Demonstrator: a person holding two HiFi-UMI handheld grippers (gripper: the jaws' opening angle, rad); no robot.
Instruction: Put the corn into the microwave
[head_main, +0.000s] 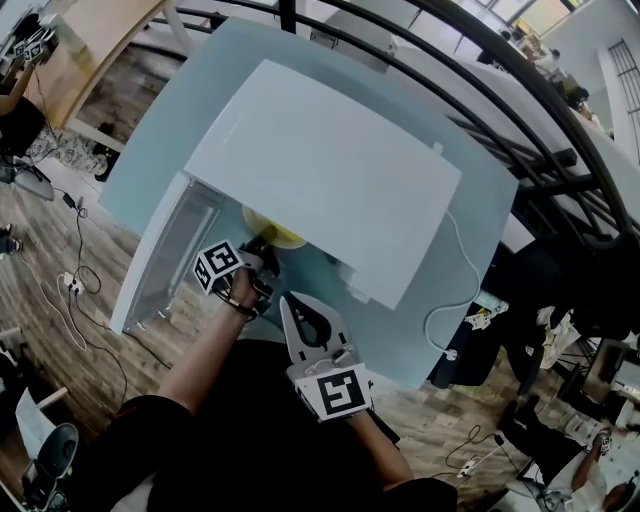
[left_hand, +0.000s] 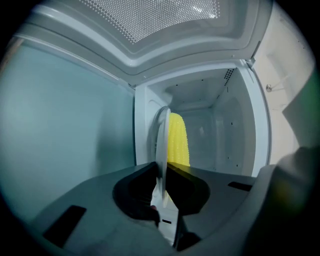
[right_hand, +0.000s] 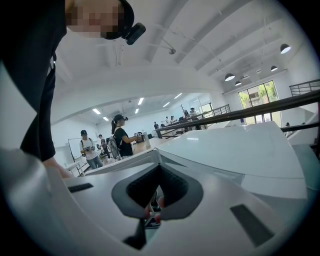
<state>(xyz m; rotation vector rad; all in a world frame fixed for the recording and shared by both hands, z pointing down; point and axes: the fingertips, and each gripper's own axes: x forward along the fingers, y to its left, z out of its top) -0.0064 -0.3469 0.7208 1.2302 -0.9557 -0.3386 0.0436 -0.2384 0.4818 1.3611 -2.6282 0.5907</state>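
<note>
The white microwave (head_main: 330, 170) stands on a pale blue table (head_main: 480, 230), its door (head_main: 165, 255) swung open to the left. My left gripper (head_main: 258, 245) is shut on the rim of a white plate (left_hand: 161, 145) that carries the yellow corn (left_hand: 178, 142). The plate and corn (head_main: 272, 232) are at the mouth of the cavity (left_hand: 210, 125). The left gripper view is rolled, so the plate stands edge-on between the jaws (left_hand: 162, 172) and the door's mesh window (left_hand: 160, 20) is overhead. My right gripper (head_main: 300, 305) hangs shut and empty before the microwave's front, its tips (right_hand: 152, 214) meeting.
A white power cord (head_main: 450, 320) trails off the table's right side. A dark railing (head_main: 520, 100) runs behind the table. Wooden floor with cables (head_main: 75, 285) lies to the left. People (right_hand: 120, 137) stand far back in the room.
</note>
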